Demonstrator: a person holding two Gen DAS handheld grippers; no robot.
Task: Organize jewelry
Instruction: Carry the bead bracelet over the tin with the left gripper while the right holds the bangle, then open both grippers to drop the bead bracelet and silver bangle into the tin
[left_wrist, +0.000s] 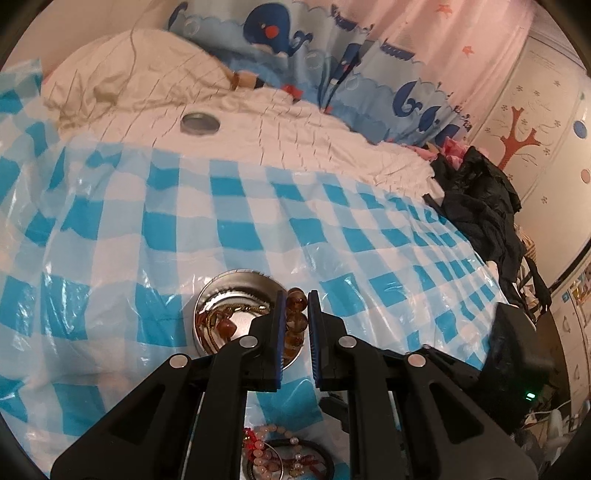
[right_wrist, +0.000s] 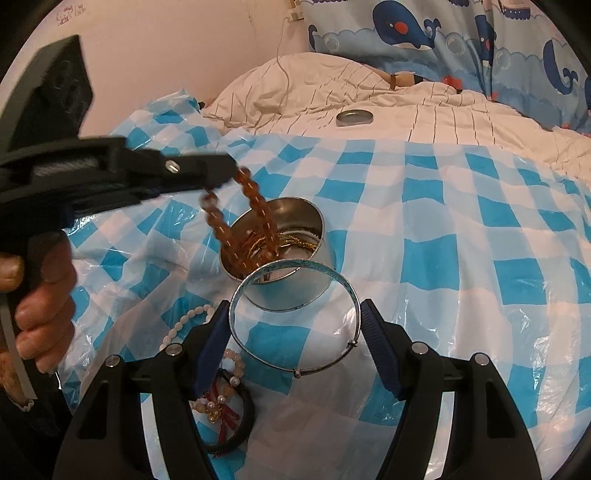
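Left claw (right_wrist: 231, 173) pinching amber bead bracelet (right_wrist: 255, 218) over tin (right_wrist: 295, 280): centre, then release (right claw (right_wrist: 295, 332) grips silver bangle (right_wrist: 295, 314)).

1. The left gripper (left_wrist: 298, 295) pinched an amber bead strand (left_wrist: 296, 314) between its blue-padded fingers (left_wrist: 279, 325).
2. Just left of the strand stood an open metal tin (left_wrist: 236, 291), amber and gold pieces inside.
3. The tin rested on a blue-checked plastic sheet (left_wrist: 258, 206) over the bed.
4. Beyond the tin, a round lid (left_wrist: 200, 122) lay on the white quilt (left_wrist: 295, 129).
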